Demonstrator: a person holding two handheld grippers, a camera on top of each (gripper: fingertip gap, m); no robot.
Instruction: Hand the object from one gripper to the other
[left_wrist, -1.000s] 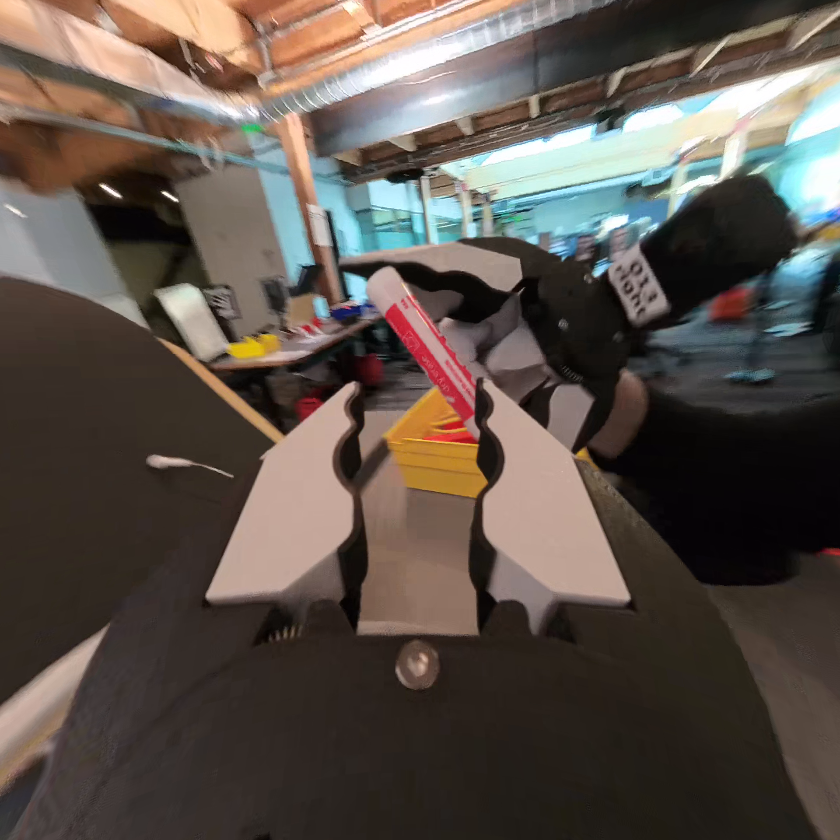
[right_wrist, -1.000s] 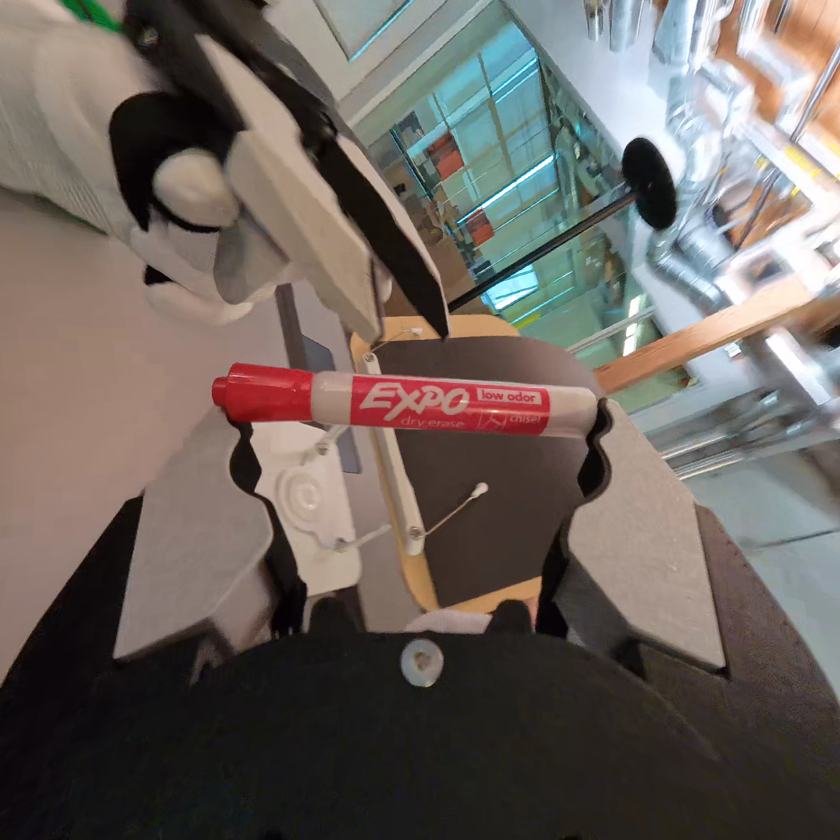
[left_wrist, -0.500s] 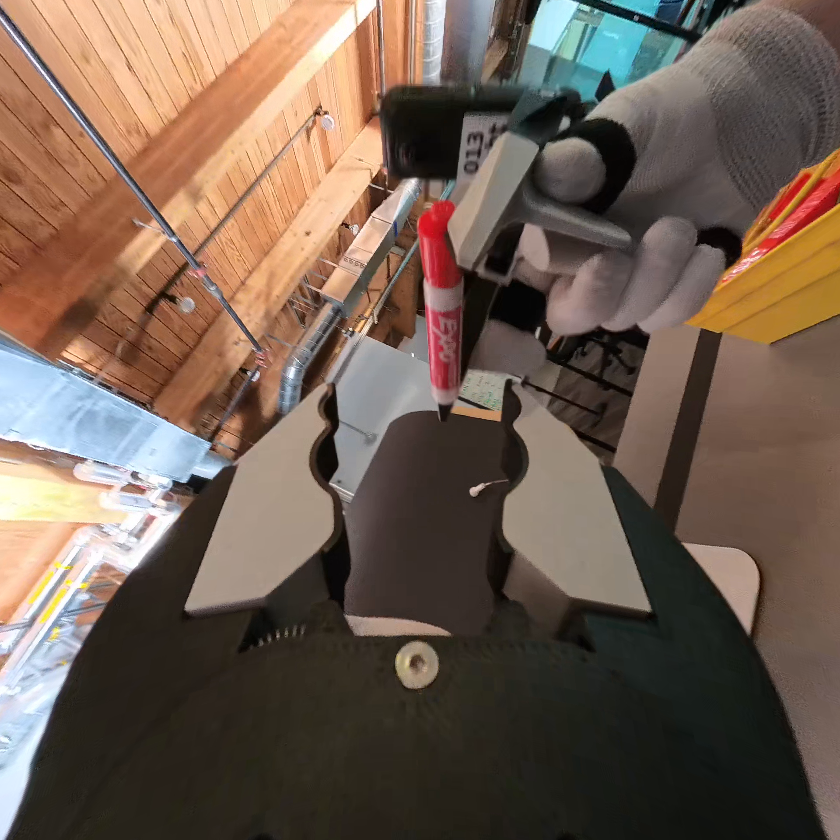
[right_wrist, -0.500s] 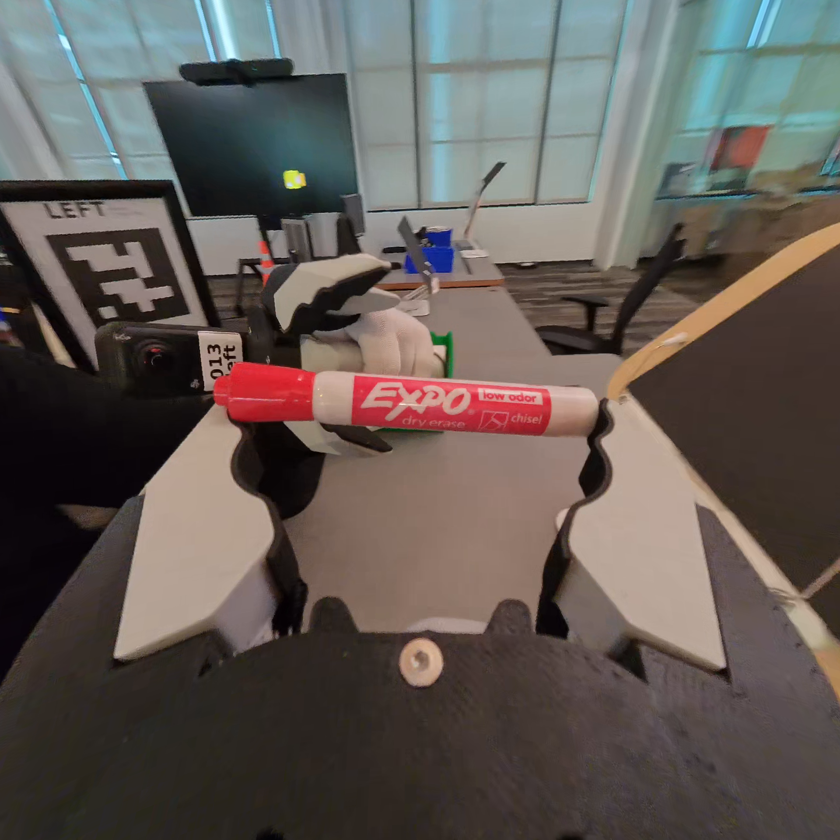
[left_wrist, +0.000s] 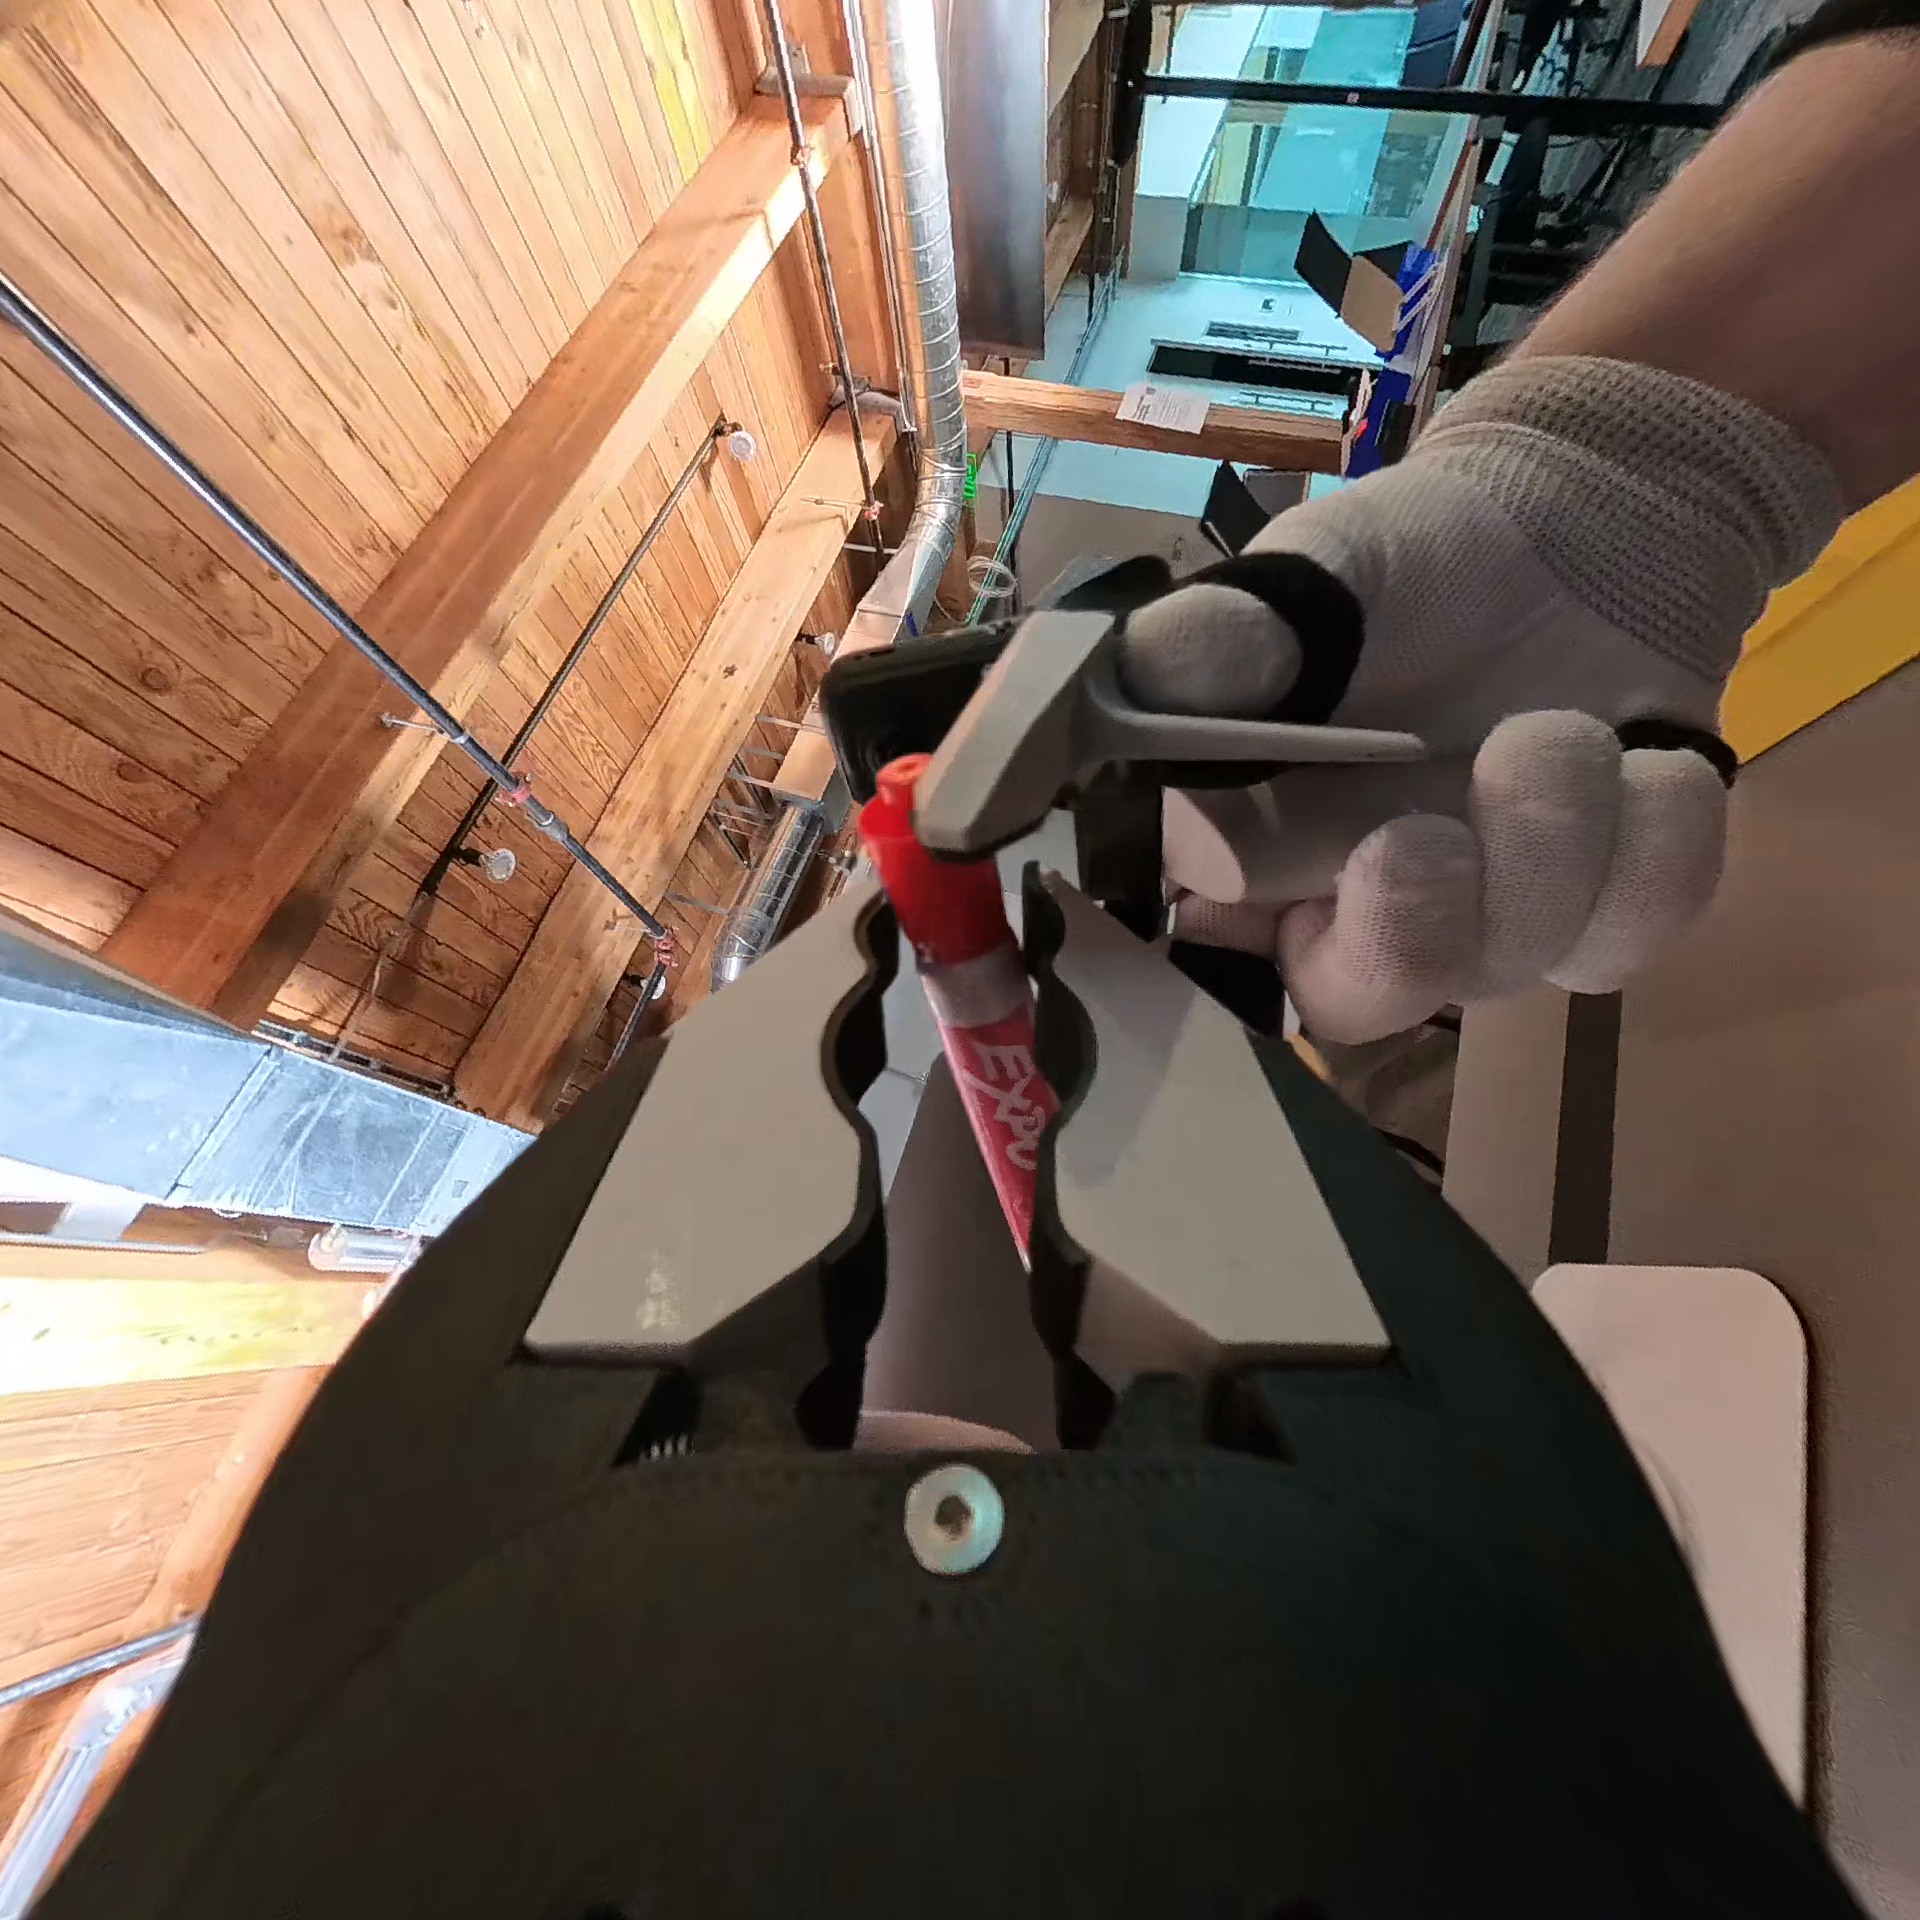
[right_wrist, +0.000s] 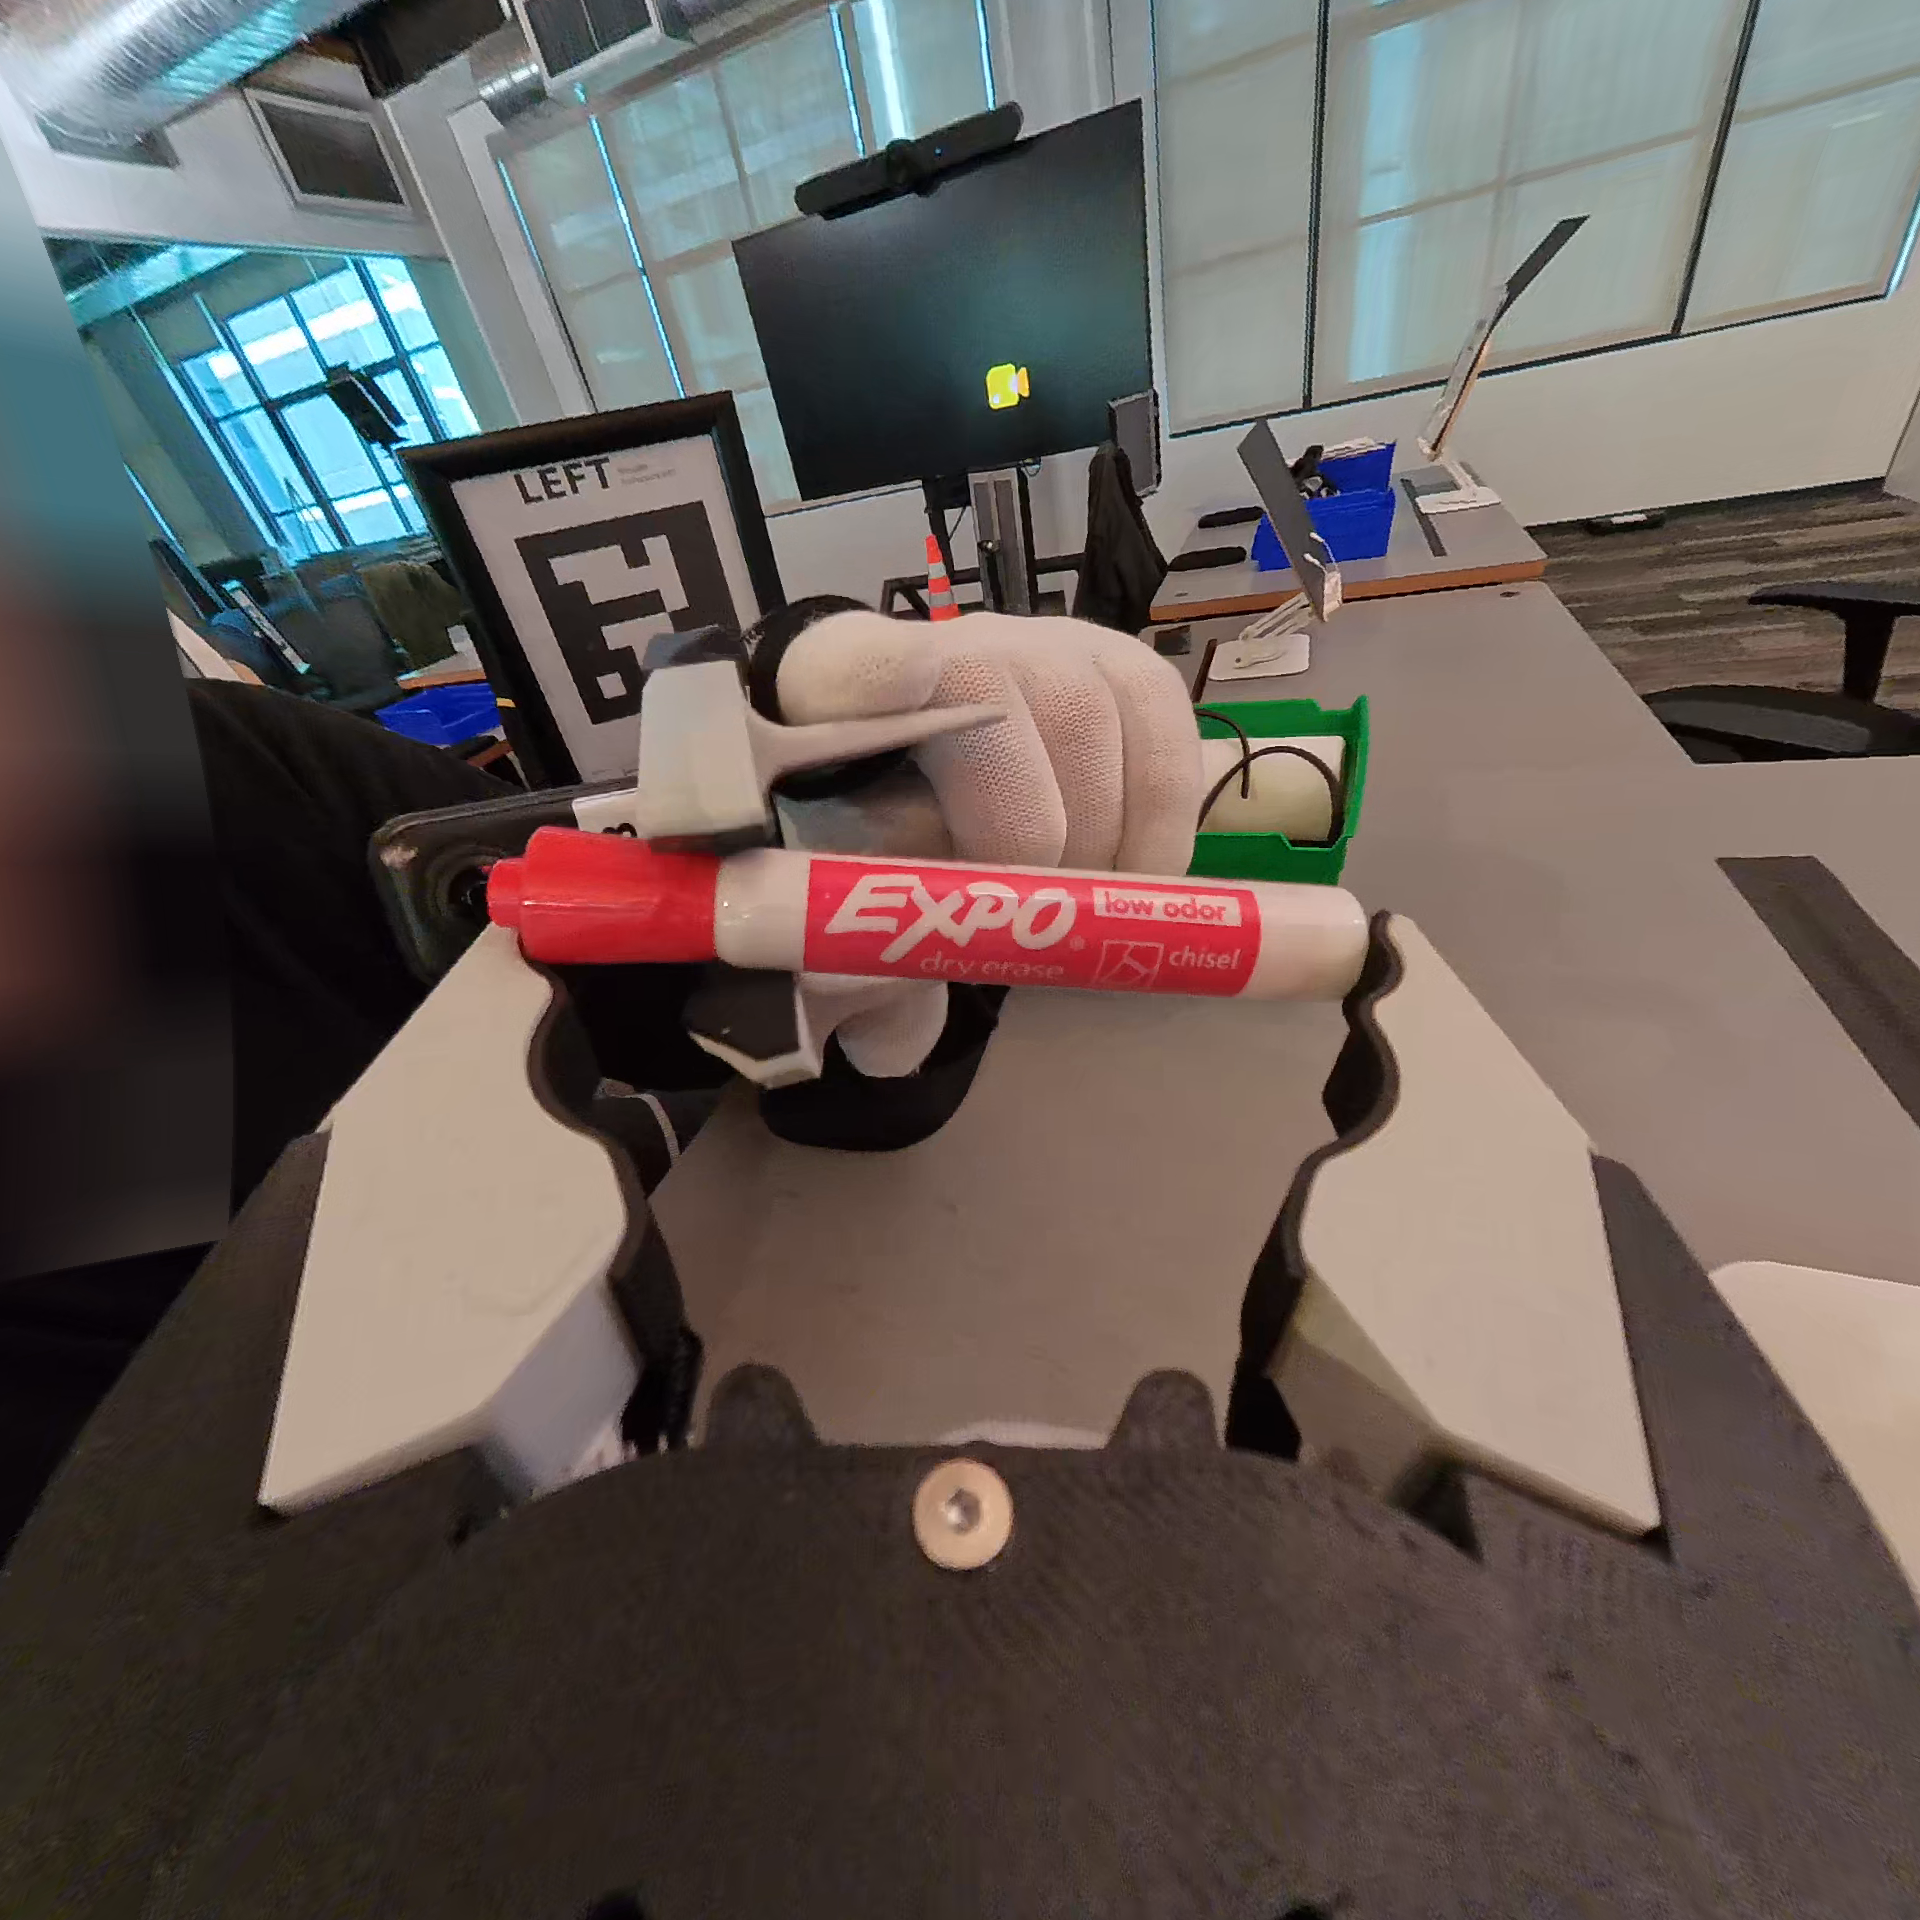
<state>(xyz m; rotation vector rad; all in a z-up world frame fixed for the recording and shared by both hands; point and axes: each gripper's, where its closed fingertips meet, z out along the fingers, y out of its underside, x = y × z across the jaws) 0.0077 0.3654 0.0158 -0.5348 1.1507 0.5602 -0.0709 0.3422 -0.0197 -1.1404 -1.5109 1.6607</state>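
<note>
Currently the right gripper (right_wrist: 961, 940) clamps the red marker (right_wrist: 935, 925) end to end, long axis crosswise between its fingertips. Across it, the left gripper (left_wrist: 956, 956) straddles the barrel just beside the cap, jaws not visibly closed, and lies nearest, positioned to take the marker.

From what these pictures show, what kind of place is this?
Probably an open office or lab workspace: a large dark screen on a stand, grey desks with blue bins, and a wooden ceiling with metal ducts.
</note>
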